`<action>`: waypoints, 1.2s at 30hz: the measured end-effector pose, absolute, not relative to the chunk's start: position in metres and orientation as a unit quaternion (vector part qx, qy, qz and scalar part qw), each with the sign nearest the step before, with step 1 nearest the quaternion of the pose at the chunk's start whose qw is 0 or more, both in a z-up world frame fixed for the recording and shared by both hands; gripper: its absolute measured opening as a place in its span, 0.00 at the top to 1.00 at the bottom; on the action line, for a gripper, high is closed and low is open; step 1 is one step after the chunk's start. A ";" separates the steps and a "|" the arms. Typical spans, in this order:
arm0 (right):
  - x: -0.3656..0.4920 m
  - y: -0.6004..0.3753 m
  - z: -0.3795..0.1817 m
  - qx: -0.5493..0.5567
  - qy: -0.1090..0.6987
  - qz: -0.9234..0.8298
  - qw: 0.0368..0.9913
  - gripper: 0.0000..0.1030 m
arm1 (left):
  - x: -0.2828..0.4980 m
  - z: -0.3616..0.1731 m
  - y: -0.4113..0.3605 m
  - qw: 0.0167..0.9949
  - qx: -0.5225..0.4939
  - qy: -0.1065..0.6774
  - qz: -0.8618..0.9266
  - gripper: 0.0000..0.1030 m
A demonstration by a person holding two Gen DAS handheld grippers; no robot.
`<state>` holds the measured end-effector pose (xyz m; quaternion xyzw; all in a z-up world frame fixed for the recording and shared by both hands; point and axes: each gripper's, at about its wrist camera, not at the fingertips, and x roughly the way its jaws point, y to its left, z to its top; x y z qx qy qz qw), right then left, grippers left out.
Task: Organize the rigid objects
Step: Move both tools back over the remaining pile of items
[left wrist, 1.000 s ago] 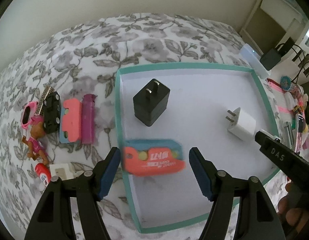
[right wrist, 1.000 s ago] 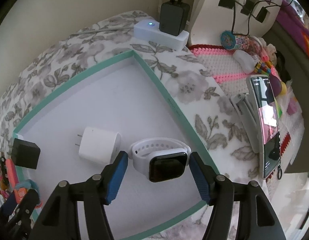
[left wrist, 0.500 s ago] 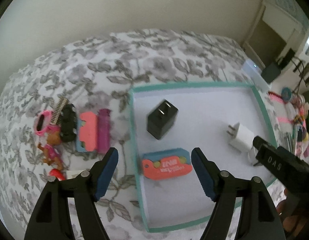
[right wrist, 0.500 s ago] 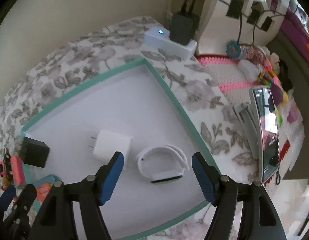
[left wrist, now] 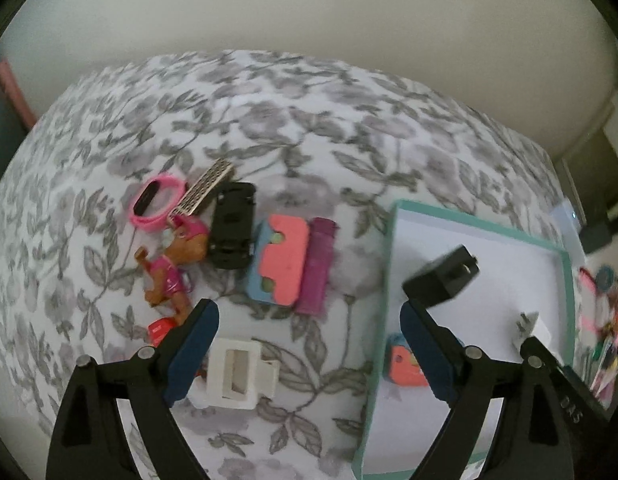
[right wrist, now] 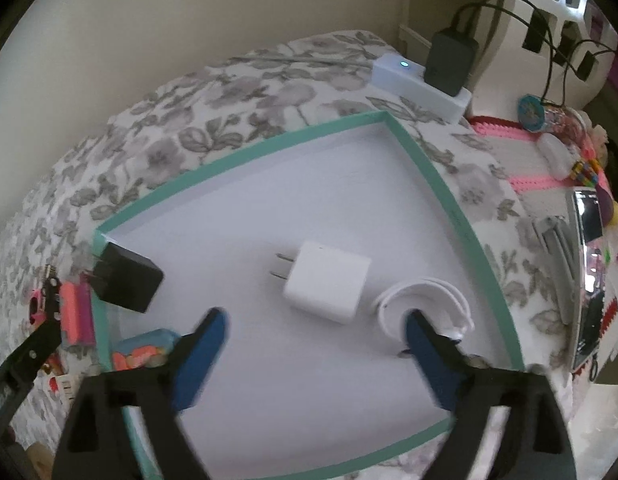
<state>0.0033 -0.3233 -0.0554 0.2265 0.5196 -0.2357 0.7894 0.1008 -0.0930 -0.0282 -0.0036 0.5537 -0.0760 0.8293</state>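
— Teal-rimmed, that shallow white tray [right wrist: 445, 196] on the grey floral cloth [left wrist: 269, 120]. What lies in it?

— A black wall charger [right wrist: 127, 278] near its left corner, a white cube charger with two prongs [right wrist: 327, 282] around the middle, and a white smartwatch with a looped strap [right wrist: 425, 300] just right of the cube. A coral-and-blue flat case [right wrist: 143, 350] sits by the left rim, partly hidden behind a finger.

— And the right gripper [right wrist: 313, 354]?

— Its jaws are opening, spread wide with nothing pressed between the blue pads. The right-hand pad overlaps the watch strap in view, but whether it touches I cannot tell.

— The left gripper [left wrist: 309, 356]?

— Also opening and holding nothing. It hangs across the tray's left rim: one finger over the cloth, the other over the tray, in front of the coral case.

— What waits outside the tray?

— On the cloth, a white rectangular clip-like piece [left wrist: 239, 376] just beside the left finger. Farther off, a row: a pink wristband [left wrist: 155, 204], a perforated metal strip [left wrist: 207, 192], a brown toy dog in pink [left wrist: 173, 268], a black toy car [left wrist: 233, 224], a second coral-and-blue case [left wrist: 281, 264] touching a purple lighter-shaped piece [left wrist: 319, 264]. A small red item [left wrist: 161, 330] peeks out by the left finger.

— Beyond the tray?

— A white power strip with a black adapter [right wrist: 423, 76] plugged in, at the far corner.
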 end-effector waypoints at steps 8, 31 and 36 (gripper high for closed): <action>0.008 -0.314 -0.047 0.228 0.503 -0.217 0.805 0.00 | 0.110 -0.021 -0.066 0.835 -0.031 0.547 -0.055 0.05; 0.052 -0.171 -0.020 0.185 0.500 -0.006 0.846 0.00 | 0.130 -0.038 0.039 0.808 -0.052 0.586 0.032 0.05; 0.059 -0.144 -0.033 0.162 0.522 0.020 0.837 0.00 | 0.131 -0.057 0.044 0.791 -0.062 0.608 0.040 0.05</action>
